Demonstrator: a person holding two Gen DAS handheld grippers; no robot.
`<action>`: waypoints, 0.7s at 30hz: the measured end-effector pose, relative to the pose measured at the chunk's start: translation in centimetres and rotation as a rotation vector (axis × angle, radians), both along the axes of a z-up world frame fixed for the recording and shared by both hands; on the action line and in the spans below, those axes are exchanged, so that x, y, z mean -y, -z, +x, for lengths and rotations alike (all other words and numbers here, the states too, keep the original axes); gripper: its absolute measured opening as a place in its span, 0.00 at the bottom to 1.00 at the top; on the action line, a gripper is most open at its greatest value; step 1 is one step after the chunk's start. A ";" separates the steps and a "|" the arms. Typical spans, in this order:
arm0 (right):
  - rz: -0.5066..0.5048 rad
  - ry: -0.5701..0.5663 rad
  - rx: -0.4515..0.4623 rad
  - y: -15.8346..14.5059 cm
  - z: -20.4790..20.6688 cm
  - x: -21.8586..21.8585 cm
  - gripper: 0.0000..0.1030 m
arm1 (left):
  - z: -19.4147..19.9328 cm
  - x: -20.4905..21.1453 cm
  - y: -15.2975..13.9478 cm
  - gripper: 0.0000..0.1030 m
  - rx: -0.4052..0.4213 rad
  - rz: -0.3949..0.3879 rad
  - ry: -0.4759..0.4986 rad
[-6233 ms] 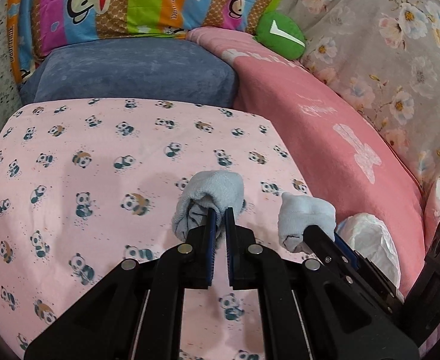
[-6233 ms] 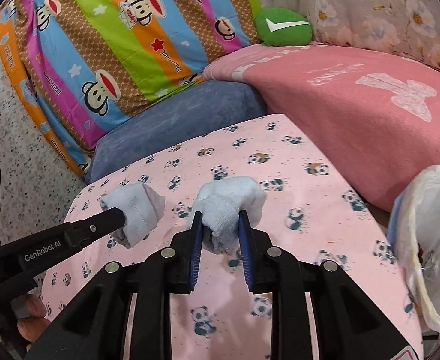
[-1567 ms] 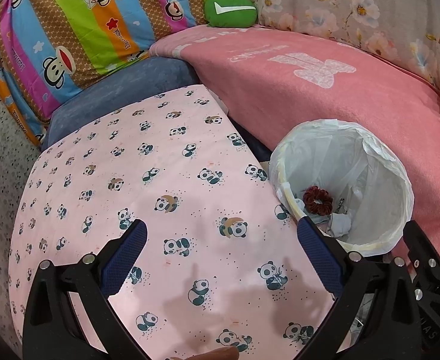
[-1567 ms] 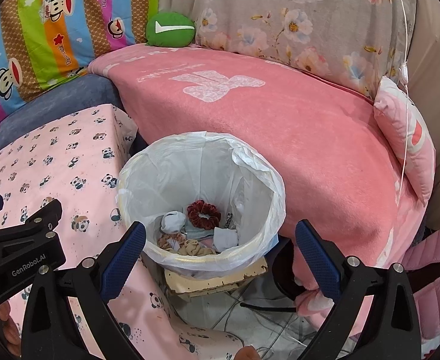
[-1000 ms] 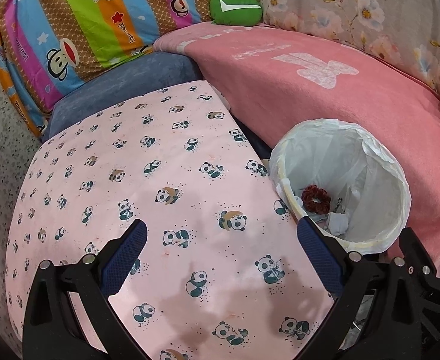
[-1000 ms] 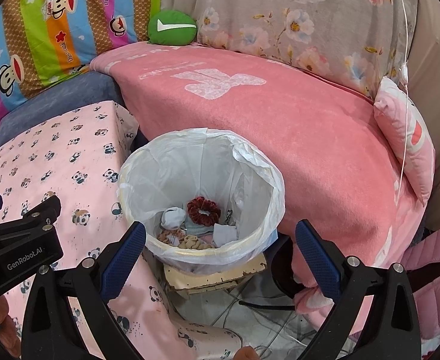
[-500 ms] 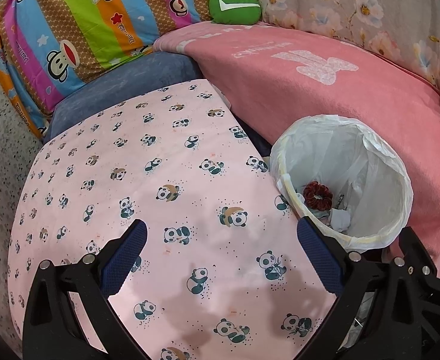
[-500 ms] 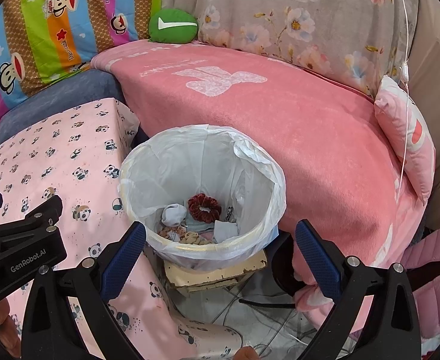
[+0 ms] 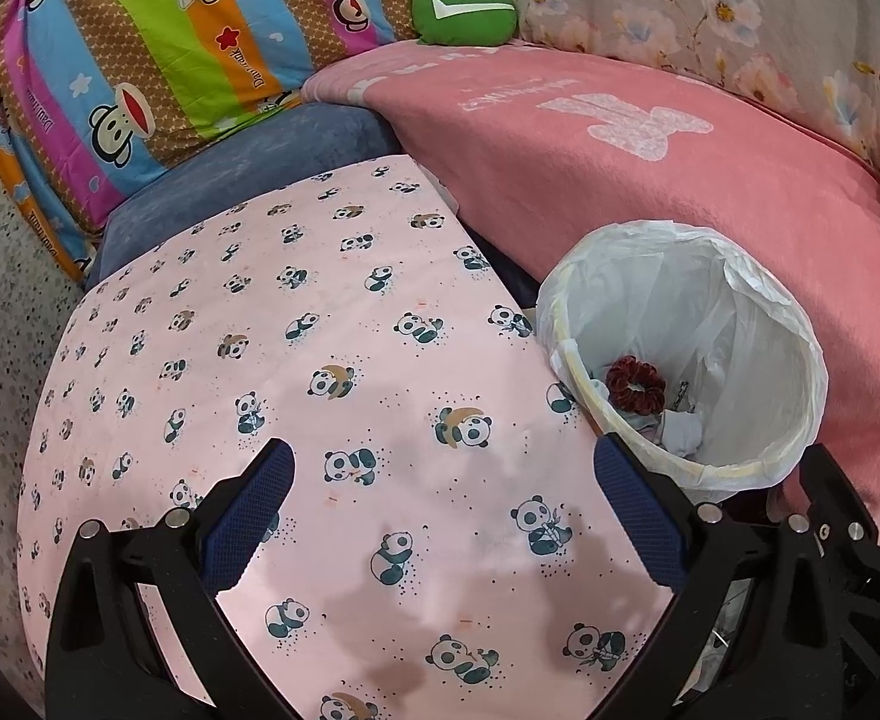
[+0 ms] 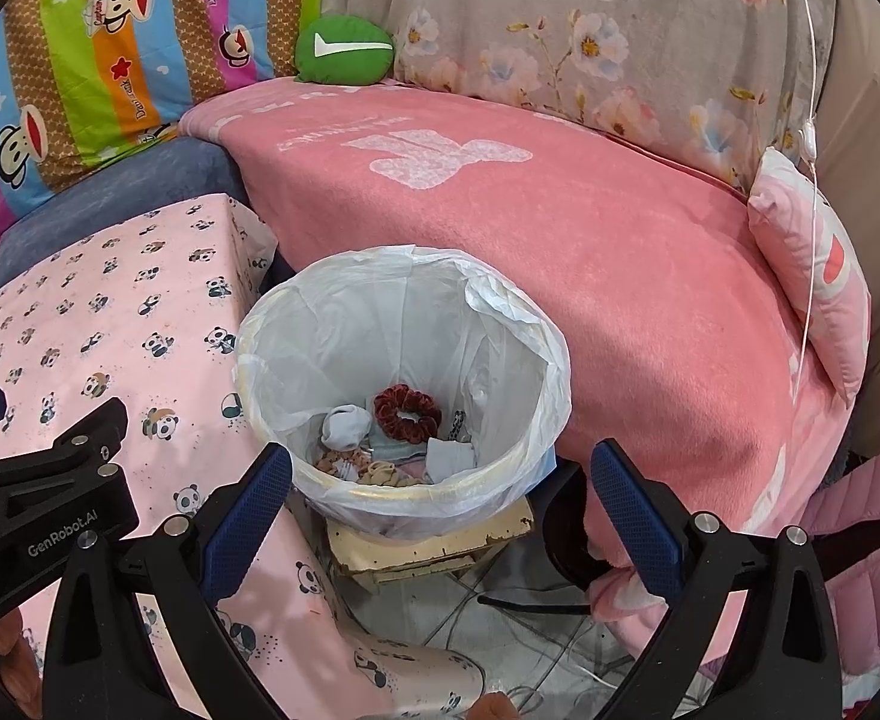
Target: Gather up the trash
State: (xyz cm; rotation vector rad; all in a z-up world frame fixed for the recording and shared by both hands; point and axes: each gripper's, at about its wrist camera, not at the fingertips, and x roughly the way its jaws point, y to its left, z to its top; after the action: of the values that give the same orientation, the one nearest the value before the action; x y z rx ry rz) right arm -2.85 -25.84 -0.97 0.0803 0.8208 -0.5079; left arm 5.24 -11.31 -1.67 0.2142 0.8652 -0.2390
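Observation:
A bin lined with a white bag (image 10: pixel 487 312) (image 9: pixel 757 324) stands on a small wooden stand between the panda-print table (image 9: pixel 296 360) (image 10: pixel 80 312) and the pink sofa. Inside lie a dark red scrunchie (image 10: pixel 407 411) (image 9: pixel 634 381), a balled pale blue sock (image 10: pixel 347 426), crumpled white tissue (image 10: pixel 448 456) and beige scraps. My right gripper (image 10: pixel 440 492) hangs open just in front of the bin's near rim, holding nothing. Over the table's near right part my left gripper (image 9: pixel 445 510) is open and empty. In the right wrist view the left gripper's black body (image 10: pixel 38 498) shows at the left edge.
A pink blanket (image 10: pixel 499 204) covers the sofa behind the bin. A green cushion (image 10: pixel 344 51), a striped monkey-print cushion (image 9: pixel 140 48) and a floral backrest (image 10: pixel 589 30) stand farther back. A blue seat pad (image 9: pixel 248 162) lies beyond the table. Cables run on the floor (image 10: pixel 499 618) under the bin.
Long before, each gripper was shut on a pale blue sock over the table. Over the last second both stay open and empty, only drifting slightly; the sock lies in the bin.

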 end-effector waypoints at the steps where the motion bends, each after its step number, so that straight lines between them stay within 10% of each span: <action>1: -0.001 0.000 0.000 0.0 0.0 0.1 0.93 | 0.0 0.0 0.0 0.93 0.001 0.002 0.002; 21: -0.001 0.007 -0.005 0.3 -0.1 0.5 0.93 | 0.0 -0.1 0.6 0.93 -0.007 0.018 0.022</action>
State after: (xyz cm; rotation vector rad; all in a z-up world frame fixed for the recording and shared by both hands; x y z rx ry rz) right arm -2.91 -26.39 -1.31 0.0813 0.8256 -0.5147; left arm 5.21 -11.24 -2.31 0.2394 0.8721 -0.2524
